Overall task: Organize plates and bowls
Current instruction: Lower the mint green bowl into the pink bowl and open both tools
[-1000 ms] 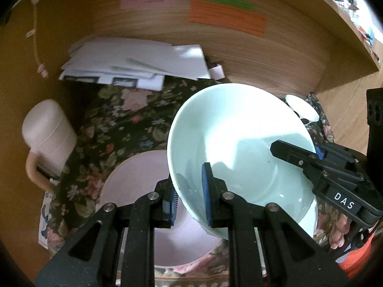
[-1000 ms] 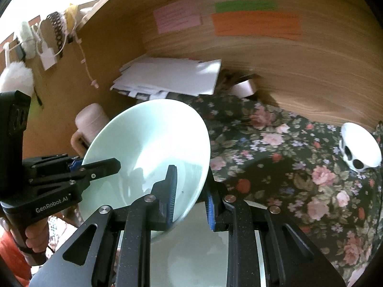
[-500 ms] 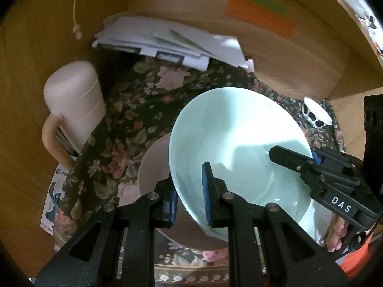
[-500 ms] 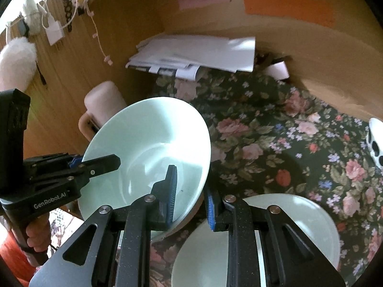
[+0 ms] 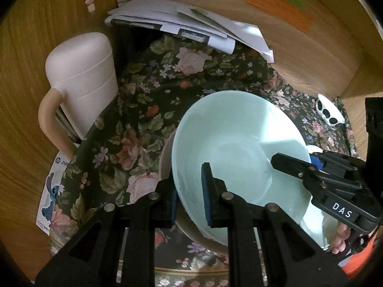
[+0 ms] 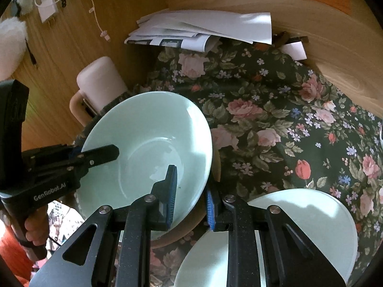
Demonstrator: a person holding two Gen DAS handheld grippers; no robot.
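Note:
A pale green bowl [image 5: 234, 143] [image 6: 148, 138] hangs tilted, low over a pinkish beige dish [image 5: 165, 160] [image 6: 184, 229] on the floral cloth [image 5: 134, 119]; whether they touch I cannot tell. My left gripper [image 5: 190, 192] is shut on the bowl's near rim, one pad inside and one outside. My right gripper [image 6: 191, 197] is shut on the opposite rim in the same way. Each gripper shows in the other's view, the right gripper [image 5: 299, 167] and the left gripper [image 6: 95, 155]. A second pale green plate [image 6: 308, 217] lies on the cloth under my right gripper.
A pink lidded mug [image 5: 81, 76] [image 6: 100, 83] stands at the left by the wooden wall. A pile of papers [image 5: 186, 21] [image 6: 203, 28] lies at the back. A small white dish with black dots [image 5: 329, 113] sits far right. A cartoon card [image 5: 51, 191] lies at the cloth's left edge.
Both grippers have carried the green bowl down and over the pinkish dish. The cloth, mug and papers look nearer. Both grips on the rim are unchanged.

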